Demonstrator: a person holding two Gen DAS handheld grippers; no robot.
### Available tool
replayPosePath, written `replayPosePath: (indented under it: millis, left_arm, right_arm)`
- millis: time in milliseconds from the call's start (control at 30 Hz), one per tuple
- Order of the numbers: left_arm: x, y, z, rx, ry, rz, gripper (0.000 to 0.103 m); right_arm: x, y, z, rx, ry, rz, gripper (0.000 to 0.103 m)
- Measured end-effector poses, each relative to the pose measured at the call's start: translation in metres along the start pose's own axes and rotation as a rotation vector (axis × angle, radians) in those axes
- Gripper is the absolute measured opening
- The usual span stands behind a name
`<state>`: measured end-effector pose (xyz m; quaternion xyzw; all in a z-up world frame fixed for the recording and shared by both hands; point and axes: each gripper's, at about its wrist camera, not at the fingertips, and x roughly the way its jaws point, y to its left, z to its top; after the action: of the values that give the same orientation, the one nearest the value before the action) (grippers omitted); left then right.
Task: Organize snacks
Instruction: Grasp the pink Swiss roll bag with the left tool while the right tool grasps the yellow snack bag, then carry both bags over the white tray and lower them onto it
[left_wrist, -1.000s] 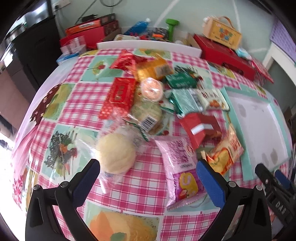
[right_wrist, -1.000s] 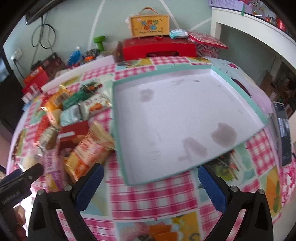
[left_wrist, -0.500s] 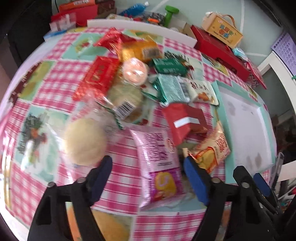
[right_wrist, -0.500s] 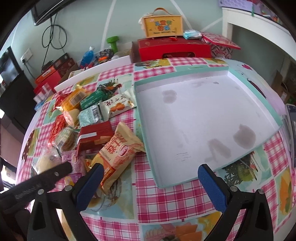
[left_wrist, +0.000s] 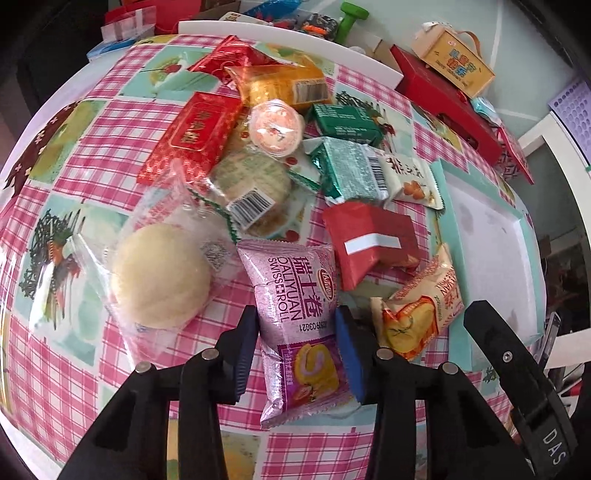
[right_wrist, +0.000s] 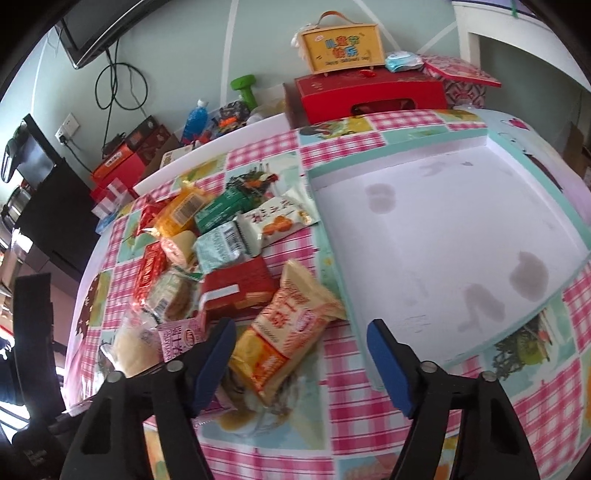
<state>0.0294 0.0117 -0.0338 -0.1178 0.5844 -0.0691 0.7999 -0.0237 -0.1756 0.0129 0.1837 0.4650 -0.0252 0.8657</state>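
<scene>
A pile of wrapped snacks lies on the checked tablecloth. My left gripper (left_wrist: 299, 350) has its blue pads on both sides of a pink Swiss roll packet (left_wrist: 299, 310), closed to the packet's width, and the packet still lies on the cloth. A round pale bun in clear wrap (left_wrist: 159, 277) lies left of it, an orange-yellow cake packet (left_wrist: 421, 314) right of it. My right gripper (right_wrist: 301, 365) is open over the orange-yellow cake packet (right_wrist: 288, 332), beside the empty white tray with a teal rim (right_wrist: 443, 243).
Red boxes (right_wrist: 369, 92) and a yellow carry box (right_wrist: 340, 48) stand at the table's far edge. Red, green and gold packets (left_wrist: 280, 122) crowd the pile's far side. The tray (left_wrist: 487, 251) lies right of the pile. The table edge curves close on the left.
My left gripper moved forward and narrowed around the pink Swiss roll packet. My right gripper swung left from the tray toward the orange-yellow packet and narrowed somewhat.
</scene>
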Motion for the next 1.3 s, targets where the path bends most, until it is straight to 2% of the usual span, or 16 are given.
replayPosePath:
  millis: [233,400,500,633,833,967,1300]
  left_arm:
    - [-0.001,0.005,0.0,-0.01,0.007,-0.011,0.044]
    - [-0.003,0.007,-0.001,-0.009,0.008,-0.011,0.044]
    - [-0.002,0.006,0.0,-0.011,0.01,-0.011,0.044]
    - [0.0,0.006,0.001,-0.014,0.015,-0.01,0.044]
    - [0.003,0.005,0.0,-0.01,0.028,-0.011,0.044]
    - [0.01,0.002,-0.001,-0.004,0.055,-0.018,0.044]
    - [0.015,-0.009,-0.001,0.036,0.043,0.033,0.043]
  right_arm:
    - [0.018,0.015,0.006,-0.004,0.071,-0.002,0.063]
    - [0.032,0.023,0.009,-0.021,0.112,-0.047,0.062]
    - [0.04,0.025,0.012,-0.03,0.13,-0.081,0.055]
    - [0.044,0.02,0.01,-0.03,0.156,-0.081,0.048]
    - [0.042,0.016,-0.003,-0.059,0.173,-0.082,0.047]
    - [0.051,0.006,-0.013,-0.048,0.222,-0.064,0.047]
    - [0.059,0.009,-0.011,-0.114,0.196,-0.111,0.044]
